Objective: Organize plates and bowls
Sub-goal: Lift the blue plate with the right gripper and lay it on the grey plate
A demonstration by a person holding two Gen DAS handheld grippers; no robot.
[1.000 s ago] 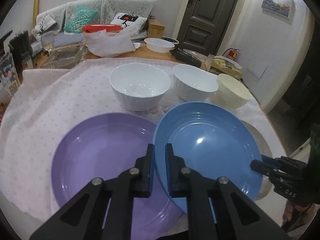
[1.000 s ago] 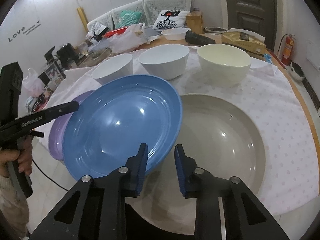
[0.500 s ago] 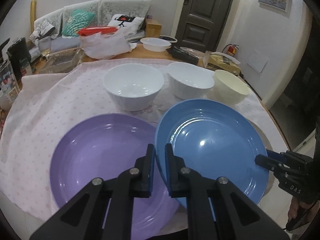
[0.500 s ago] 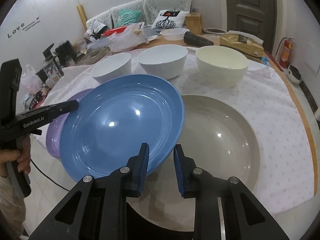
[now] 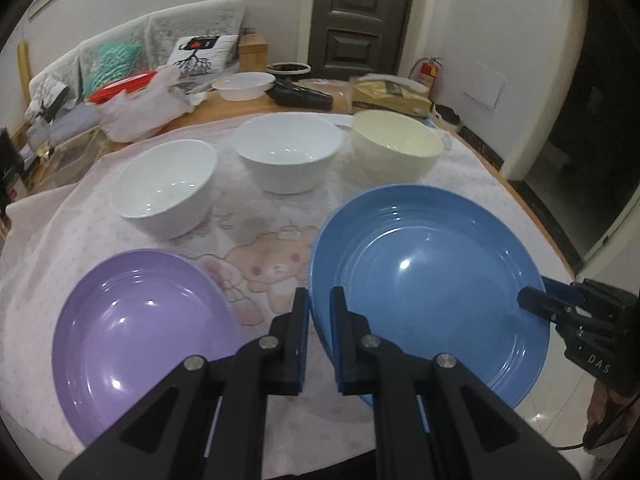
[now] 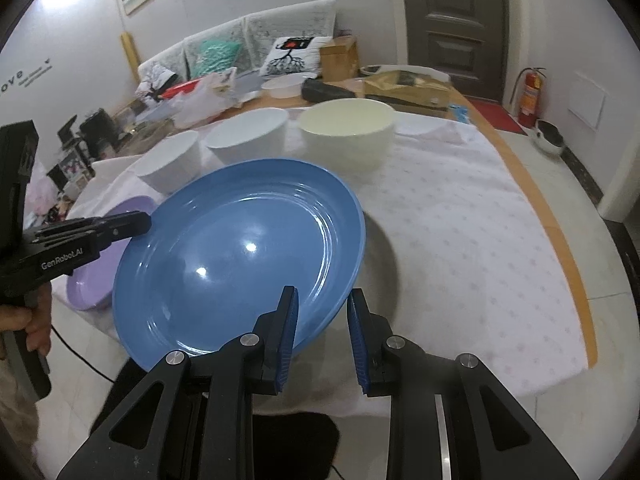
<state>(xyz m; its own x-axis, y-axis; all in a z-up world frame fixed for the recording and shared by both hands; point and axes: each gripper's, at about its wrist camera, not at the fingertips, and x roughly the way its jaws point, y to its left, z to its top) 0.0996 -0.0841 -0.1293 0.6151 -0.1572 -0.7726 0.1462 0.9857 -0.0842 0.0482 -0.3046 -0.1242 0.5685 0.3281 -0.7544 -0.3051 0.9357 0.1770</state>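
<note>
Blue plate [image 5: 432, 284]: held up off the table between the two grippers, tilted, its hollow facing up; in the right wrist view it hangs over the near edge of the grey plate [image 6: 380, 276] and hides most of it.
Left gripper [image 5: 320, 312]: clamped tight on the blue plate's left rim — the rim runs straight into the narrow slot between its blue pads.
Right gripper [image 6: 322, 318]: closed on the opposite rim of the same plate, the edge passing between its two pads; from the left wrist view its dark tip meets the plate's right edge.
Purple plate [image 5: 140, 340]: flat on the cloth, to the left of the left gripper and just beside the blue plate, not touching it as far as I can see.
Bowls: three in a row beyond the plates — a white bowl [image 5: 168, 188] on the left, a second white bowl [image 5: 288, 158] in the middle, a cream bowl [image 5: 396, 150] on the right, all upright and apart from the grippers.
Tablecloth [image 6: 480, 220]: pale pink, dotted, with a bear print showing between the purple and blue plates.
Person: a hand [image 6: 34, 320] grips the left gripper's handle at the left edge of the right wrist view.
</note>
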